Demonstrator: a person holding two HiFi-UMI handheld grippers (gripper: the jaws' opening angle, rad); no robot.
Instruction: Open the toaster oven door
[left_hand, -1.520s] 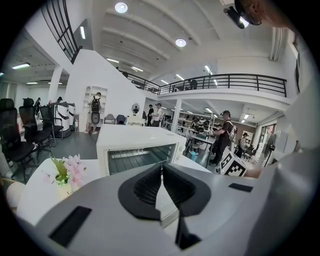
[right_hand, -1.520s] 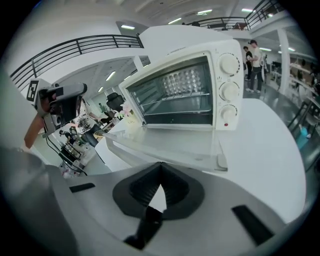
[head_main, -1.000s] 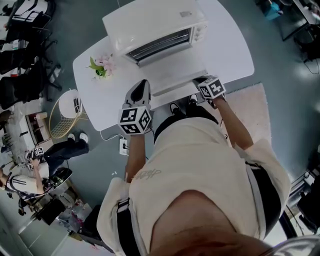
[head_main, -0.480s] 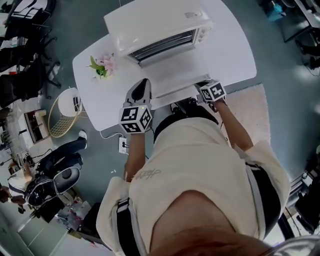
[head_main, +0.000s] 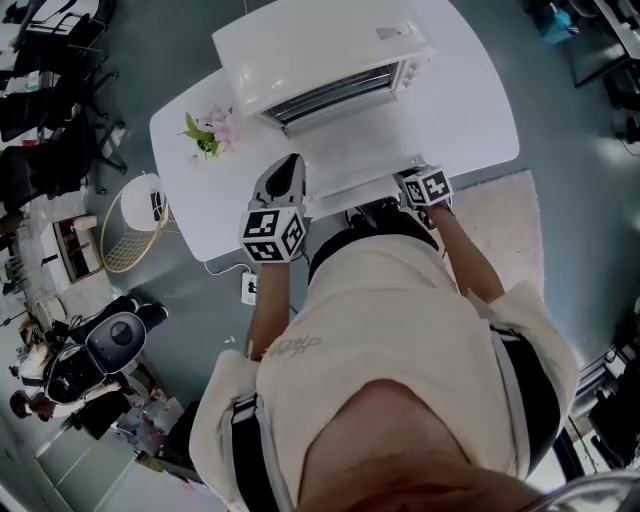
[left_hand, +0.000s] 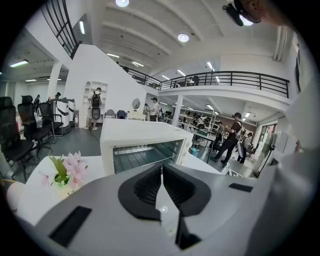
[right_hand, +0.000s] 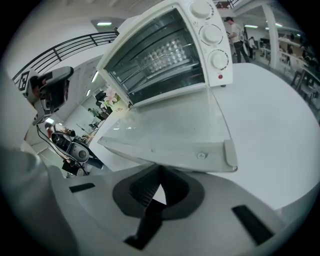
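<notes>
A white toaster oven (head_main: 320, 45) stands at the back of the white table (head_main: 470, 90). Its glass door (head_main: 350, 150) lies folded down flat, and the rack inside shows. In the right gripper view the door (right_hand: 170, 125) stretches toward me, its handle bar (right_hand: 170, 152) just above my right gripper (right_hand: 160, 181), which is shut on nothing. From the head view that gripper (head_main: 410, 177) sits at the table's front edge, beside the door's right corner. My left gripper (head_main: 289, 165) hovers at the door's left end, also shut and empty, pointing at the oven (left_hand: 142, 145).
A small pot of pink flowers (head_main: 207, 132) stands on the table left of the oven. On the floor are a wire basket (head_main: 125, 225) at the left and a pale rug (head_main: 505, 220) at the right. Office chairs and people are further off.
The right gripper has drawn back a little from the door's handle toward the person. The door lies open in all frames. The left gripper has hardly moved.
</notes>
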